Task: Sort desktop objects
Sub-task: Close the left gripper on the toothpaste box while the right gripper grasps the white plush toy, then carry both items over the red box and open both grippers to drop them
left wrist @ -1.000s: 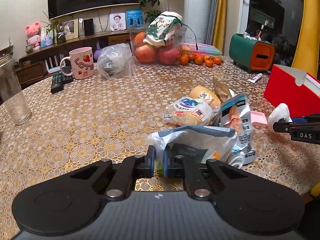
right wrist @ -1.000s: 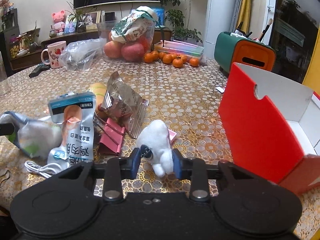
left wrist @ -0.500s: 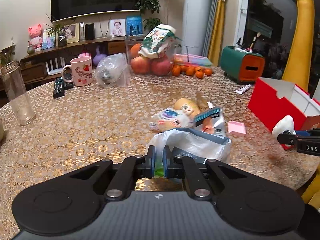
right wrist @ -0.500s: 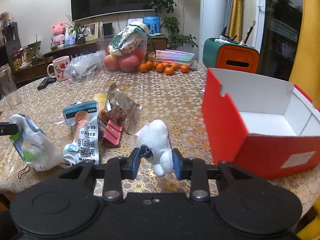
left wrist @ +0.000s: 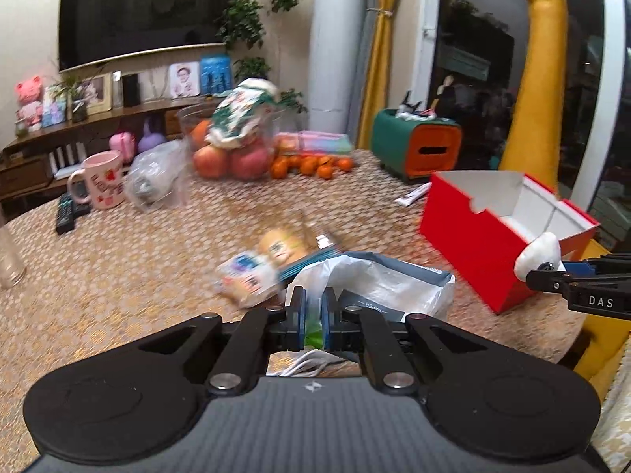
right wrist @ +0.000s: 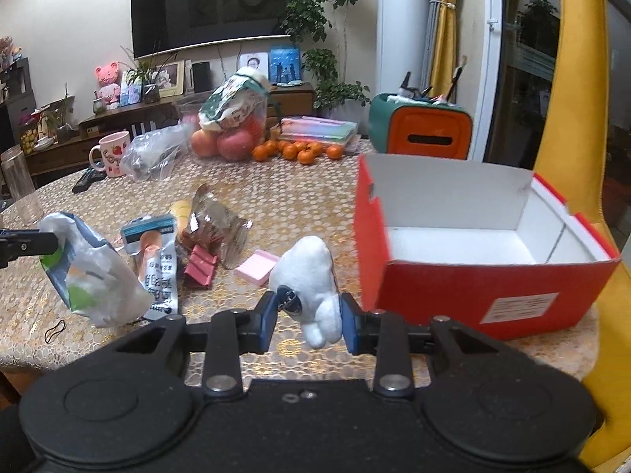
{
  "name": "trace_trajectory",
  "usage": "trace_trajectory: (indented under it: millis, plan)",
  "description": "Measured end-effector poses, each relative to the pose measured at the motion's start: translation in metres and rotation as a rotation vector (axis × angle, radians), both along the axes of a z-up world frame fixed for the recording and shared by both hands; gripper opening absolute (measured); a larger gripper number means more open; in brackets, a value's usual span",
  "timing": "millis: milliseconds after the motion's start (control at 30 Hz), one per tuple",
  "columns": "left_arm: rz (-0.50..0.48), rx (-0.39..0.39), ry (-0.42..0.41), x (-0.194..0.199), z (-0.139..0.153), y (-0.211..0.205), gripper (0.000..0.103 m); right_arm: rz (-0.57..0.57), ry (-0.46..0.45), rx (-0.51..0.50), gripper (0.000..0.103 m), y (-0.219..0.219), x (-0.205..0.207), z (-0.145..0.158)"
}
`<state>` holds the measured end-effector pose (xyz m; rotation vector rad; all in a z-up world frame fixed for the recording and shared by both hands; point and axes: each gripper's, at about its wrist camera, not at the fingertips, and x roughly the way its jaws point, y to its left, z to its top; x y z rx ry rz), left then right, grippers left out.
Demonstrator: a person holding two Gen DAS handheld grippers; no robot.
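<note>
My left gripper [left wrist: 311, 317] is shut on the edge of a white and grey plastic pouch [left wrist: 378, 289], which hangs lifted off the table; the right wrist view shows the same pouch [right wrist: 92, 272] at the left. My right gripper [right wrist: 308, 315] is shut on a small white plush toy [right wrist: 311, 276], held above the table just left of an open red box [right wrist: 473, 287] with a white inside. In the left wrist view the toy [left wrist: 540, 254] and right gripper [left wrist: 552, 276] sit in front of the red box [left wrist: 477, 244].
Snack packets [right wrist: 157, 260], a foil bag [right wrist: 213, 224], a red clip [right wrist: 201, 270] and a pink eraser [right wrist: 256, 266] lie mid-table. Apples and tangerines [right wrist: 299, 151], a pink mug [right wrist: 112, 155], a green and orange box [right wrist: 422, 130] stand behind. A white cable [left wrist: 303, 366] lies below my left fingers.
Both grippers have risen and pulled back from the table, each still holding its object. The pouch and the plush toy have come up off the tabletop, and the red box shows more of its inside.
</note>
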<state>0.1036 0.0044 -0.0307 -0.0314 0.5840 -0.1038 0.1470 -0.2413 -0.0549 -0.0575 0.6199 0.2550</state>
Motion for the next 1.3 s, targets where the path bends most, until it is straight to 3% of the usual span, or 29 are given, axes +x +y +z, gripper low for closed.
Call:
trace_trajectory:
  millis: [333, 767, 1067, 1300]
  plan:
    - [-0.119, -0.017, -0.071, 0.029, 0.028, -0.057, 0.007, -0.057, -0.044, -0.026, 0.033, -0.047, 0.005, 0.024]
    - [-0.272, 0.001, -0.123, 0.084, 0.056, -0.141, 0.007, -0.140, -0.014, -0.052, 0.033, -0.114, 0.057, 0.034]
    - [-0.357, 0.064, -0.123, 0.130, 0.056, -0.203, 0.007, -0.165, -0.004, -0.066, 0.033, -0.145, 0.093, 0.031]
    - [-0.409, 0.147, -0.048, 0.165, 0.032, -0.241, 0.007, -0.167, 0.043, -0.092, 0.033, -0.161, 0.118, 0.015]
